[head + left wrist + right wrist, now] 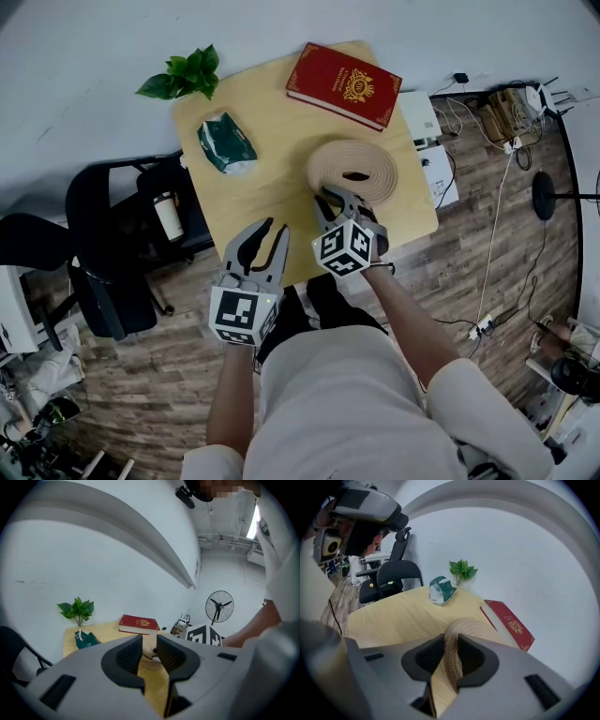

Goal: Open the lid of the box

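Box (354,169), round, woven, pale straw colour: we find it on the wooden table (272,178), toward the near right corner, with a dark opening at the middle of its top. Lid still down as far as we can see.

Right gripper (336,199): angled down onto the box's near rim. In its own view the jaws pinch that woven rim (461,630), which fills the gap and meets both pads; we cannot tell whether they hold the lid's edge alone or lid and wall together.

Left gripper (274,230): held above the table's near edge, to the left of the box and apart from it. Jaws spread a little, nothing between them; through the gap we see only tabletop and the box beyond.

Book (343,84), red with a gold emblem: flat at the far right corner, behind the box.

Tissue pack (226,143), green: left of the box, well apart.

Plant (183,75), leafy green: far left corner.

Chair (103,253), black: on the floor left of the table.

Fan (219,606), standing: seen by the wall in the left gripper view.
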Motion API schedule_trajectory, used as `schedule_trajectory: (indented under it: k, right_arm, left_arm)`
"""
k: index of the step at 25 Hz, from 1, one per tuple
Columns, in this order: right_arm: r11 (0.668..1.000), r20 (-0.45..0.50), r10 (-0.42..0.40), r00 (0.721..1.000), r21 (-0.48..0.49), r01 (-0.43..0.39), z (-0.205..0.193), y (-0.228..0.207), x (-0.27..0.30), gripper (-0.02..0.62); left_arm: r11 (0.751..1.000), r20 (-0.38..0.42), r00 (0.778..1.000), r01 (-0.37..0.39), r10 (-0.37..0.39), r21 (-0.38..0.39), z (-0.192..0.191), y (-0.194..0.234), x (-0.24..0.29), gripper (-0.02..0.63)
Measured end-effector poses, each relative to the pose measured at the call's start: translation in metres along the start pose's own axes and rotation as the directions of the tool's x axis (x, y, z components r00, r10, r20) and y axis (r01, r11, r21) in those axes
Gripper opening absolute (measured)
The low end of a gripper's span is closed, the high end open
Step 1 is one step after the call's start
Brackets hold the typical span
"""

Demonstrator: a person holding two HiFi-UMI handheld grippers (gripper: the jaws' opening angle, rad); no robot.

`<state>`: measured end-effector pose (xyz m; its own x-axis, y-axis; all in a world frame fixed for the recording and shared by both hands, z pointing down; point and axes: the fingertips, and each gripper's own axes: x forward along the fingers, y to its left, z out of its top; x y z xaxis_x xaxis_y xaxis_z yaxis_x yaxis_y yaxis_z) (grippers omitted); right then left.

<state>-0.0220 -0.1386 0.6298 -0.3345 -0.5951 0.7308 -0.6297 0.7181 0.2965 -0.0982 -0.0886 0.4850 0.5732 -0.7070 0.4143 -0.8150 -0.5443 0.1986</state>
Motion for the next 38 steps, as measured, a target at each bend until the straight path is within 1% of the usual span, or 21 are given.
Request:
schedule_trajectory:
  k: [25, 38]
  right_arm:
    - [1.000, 0.054, 0.006, 0.999, -0.009, -0.006, 0.010, -0.007, -0.023, 0.073]
    - [1.000, 0.092, 0.002, 0.996, -0.007, -0.002, 0.017, -0.016, -0.042, 0.063]
  left_arm:
    - [1.000, 0.029, 1.000, -0.008, 0.008, 0.030, 0.015, -0.016, -0.003, 0.089]
    - [0.999, 0.043, 0.999, -0.014, 0.012, 0.044, 0.023, -0.031, -0.006, 0.089]
